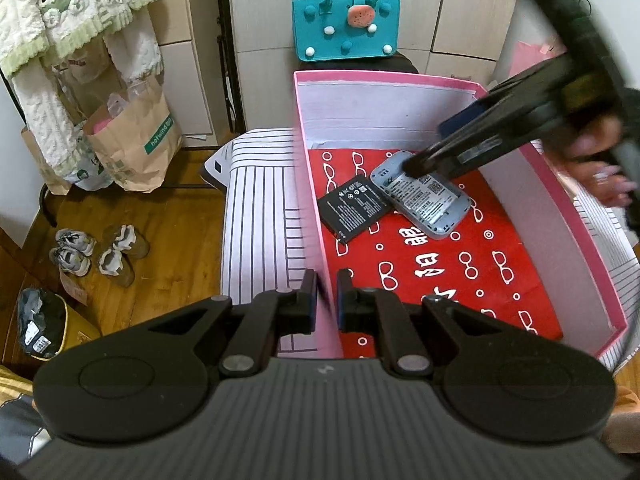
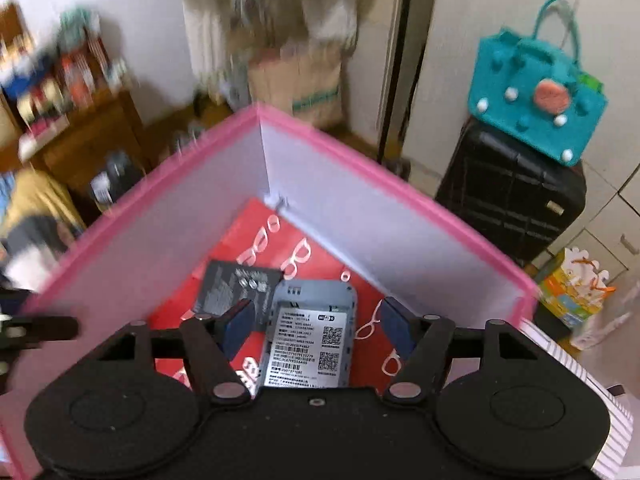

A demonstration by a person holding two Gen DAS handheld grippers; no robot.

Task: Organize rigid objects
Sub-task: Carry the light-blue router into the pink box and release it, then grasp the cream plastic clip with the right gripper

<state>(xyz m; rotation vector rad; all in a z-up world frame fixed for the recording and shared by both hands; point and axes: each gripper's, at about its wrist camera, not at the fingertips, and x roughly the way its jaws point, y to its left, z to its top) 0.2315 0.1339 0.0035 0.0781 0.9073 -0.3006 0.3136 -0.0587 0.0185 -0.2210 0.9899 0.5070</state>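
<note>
A pink box (image 1: 308, 184) (image 2: 192, 160), lined with red paper printed with white glasses, rests on a striped cushion (image 1: 260, 216). Inside lie a grey pocket router (image 1: 428, 200) (image 2: 310, 336), label side up, and a flat black battery (image 1: 354, 206) (image 2: 234, 284) touching its left side. My left gripper (image 1: 326, 300) is shut on the box's near left wall. My right gripper (image 2: 318, 326) (image 1: 430, 146) reaches down into the box and stands open, its blue pads (image 2: 240, 328) on either side of the router with gaps showing.
A teal felt bag (image 1: 346, 20) (image 2: 538, 100) sits on a black suitcase (image 2: 512, 196) behind the box. Paper bags (image 1: 136, 136) and shoes (image 1: 96, 252) stand on the wooden floor at left. A person's hand (image 1: 604, 184) holds the right gripper.
</note>
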